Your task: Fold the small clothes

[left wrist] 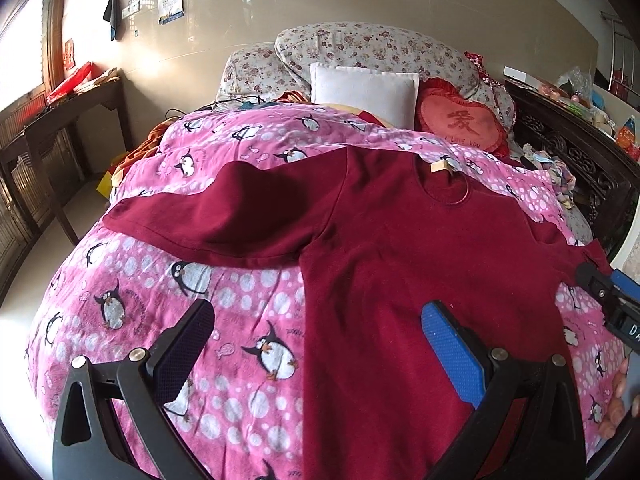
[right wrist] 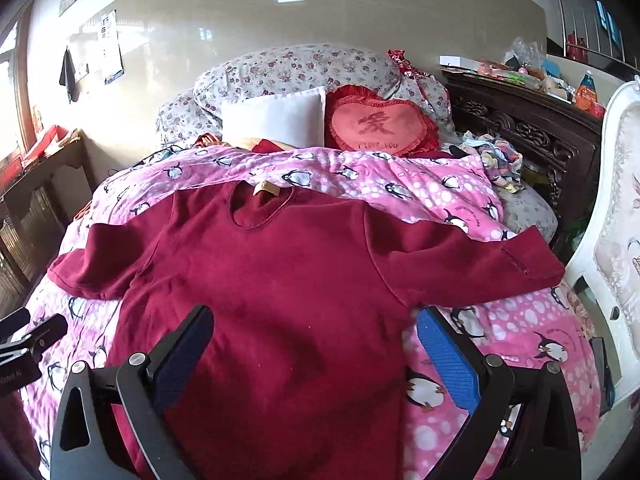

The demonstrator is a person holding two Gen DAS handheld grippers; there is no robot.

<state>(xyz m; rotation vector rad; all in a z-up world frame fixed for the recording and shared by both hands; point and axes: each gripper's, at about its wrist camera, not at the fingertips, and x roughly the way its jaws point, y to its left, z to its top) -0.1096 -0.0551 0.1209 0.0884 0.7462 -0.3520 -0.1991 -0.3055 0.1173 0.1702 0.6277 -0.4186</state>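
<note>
Bed with pink penguin blanket (right wrist: 500,328) | red shirt (right wrist: 280,280) lies flat, sleeves out | your left tool (left wrist: 320,344) and right tool (right wrist: 312,344) spread, pinching nothing | risk: soft blanket bunches into your pinch, skewing the fold.

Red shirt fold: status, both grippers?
Left gripper open, empty. Right gripper open, empty. Red shirt flat on penguin blanket, sleeves spread, unfolded. Nothing lying on it.

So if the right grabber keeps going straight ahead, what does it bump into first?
Most likely the dark red shirt spread on the penguin blanket. The open right gripper points across its body toward the collar, though how far above the cloth it hovers is unclear.
</note>
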